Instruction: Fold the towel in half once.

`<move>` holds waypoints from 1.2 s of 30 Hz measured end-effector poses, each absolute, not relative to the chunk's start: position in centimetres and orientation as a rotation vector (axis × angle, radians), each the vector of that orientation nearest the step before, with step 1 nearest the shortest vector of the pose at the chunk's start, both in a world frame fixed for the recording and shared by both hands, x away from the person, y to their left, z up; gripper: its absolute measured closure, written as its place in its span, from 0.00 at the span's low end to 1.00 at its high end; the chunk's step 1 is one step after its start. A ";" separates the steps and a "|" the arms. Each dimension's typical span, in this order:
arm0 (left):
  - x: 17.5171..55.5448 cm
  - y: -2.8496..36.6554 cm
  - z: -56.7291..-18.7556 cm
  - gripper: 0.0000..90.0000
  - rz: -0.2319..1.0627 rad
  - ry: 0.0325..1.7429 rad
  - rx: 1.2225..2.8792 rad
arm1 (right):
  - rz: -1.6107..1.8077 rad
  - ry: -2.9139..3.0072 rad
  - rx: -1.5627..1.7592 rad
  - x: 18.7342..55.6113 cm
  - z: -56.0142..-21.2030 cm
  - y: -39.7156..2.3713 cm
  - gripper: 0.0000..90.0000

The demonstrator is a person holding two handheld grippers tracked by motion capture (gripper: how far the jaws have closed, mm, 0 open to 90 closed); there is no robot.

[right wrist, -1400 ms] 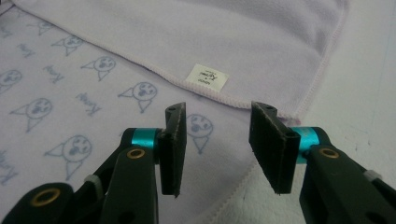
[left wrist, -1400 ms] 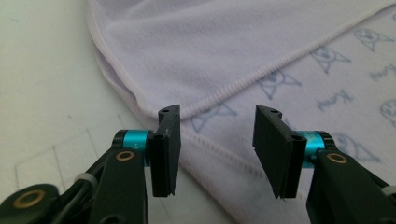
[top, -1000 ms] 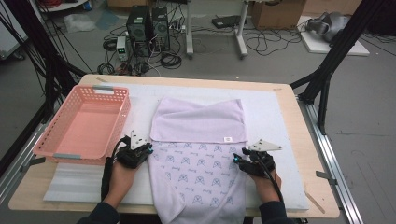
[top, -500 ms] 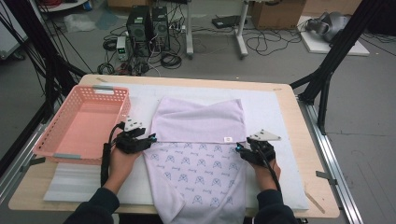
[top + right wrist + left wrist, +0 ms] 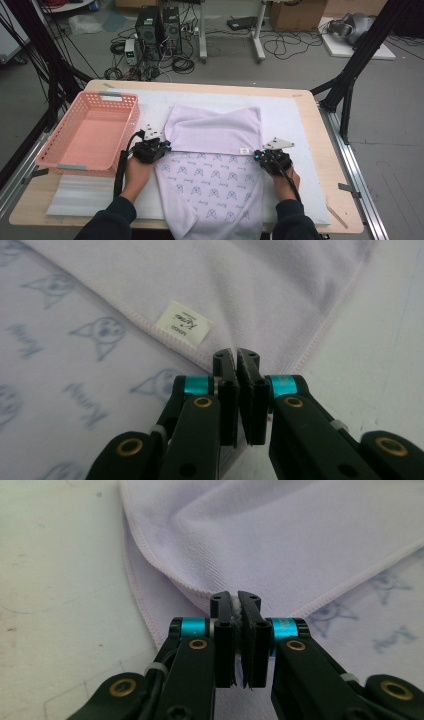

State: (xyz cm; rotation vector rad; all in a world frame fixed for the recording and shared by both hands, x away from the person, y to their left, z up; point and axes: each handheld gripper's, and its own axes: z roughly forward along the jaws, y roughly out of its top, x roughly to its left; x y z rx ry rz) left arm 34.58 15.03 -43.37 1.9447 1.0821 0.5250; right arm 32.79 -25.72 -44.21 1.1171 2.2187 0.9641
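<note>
— Where is the towel point(image 5: 215, 165) lying?

— On the white mat point(image 5: 295, 115) in the middle of the table point(image 5: 320, 150). Its far half is folded over toward me, plain lilac side up, and the printed side with the cat faces runs over the table's near edge. The pink basket point(image 5: 90, 132) stands just to its left.

— What are your jaws doing?

— Both pairs have just been closing. My left gripper point(image 5: 239, 611) is clenched on the folded flap's left corner, with a bit of hem showing between the pads. My right gripper point(image 5: 236, 367) is pinched together at the flap's right corner, just beside the small white label point(image 5: 183, 323); there too a thin fold of cloth sits between the pads.

— And from above?

— My left gripper point(image 5: 161, 146) and right gripper point(image 5: 261, 155) sit at the two ends of the flap's near edge.
</note>
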 end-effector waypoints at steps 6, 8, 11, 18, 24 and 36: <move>32.2 16.1 -43.4 0.95 0.459 1.065 1.920 | 0.995 2.259 1.075 30.1 -43.8 -25.8 0.97; 31.2 16.4 -43.6 0.95 0.444 1.048 1.921 | 1.003 2.277 1.065 29.2 -43.7 -25.8 0.97; 29.8 16.9 -43.7 0.95 0.417 1.037 1.917 | 1.014 2.305 1.047 27.9 -43.6 -26.0 0.97; 27.3 17.5 -43.8 0.95 0.375 1.002 1.952 | 1.065 2.364 1.040 24.7 -43.1 -26.3 0.97; 24.9 18.0 -43.5 0.95 0.352 0.959 1.967 | 1.089 2.401 1.028 22.8 -43.0 -26.5 0.97; 22.5 18.9 -43.4 0.72 0.289 0.892 1.969 | 1.144 2.474 1.013 20.0 -42.4 -27.1 0.83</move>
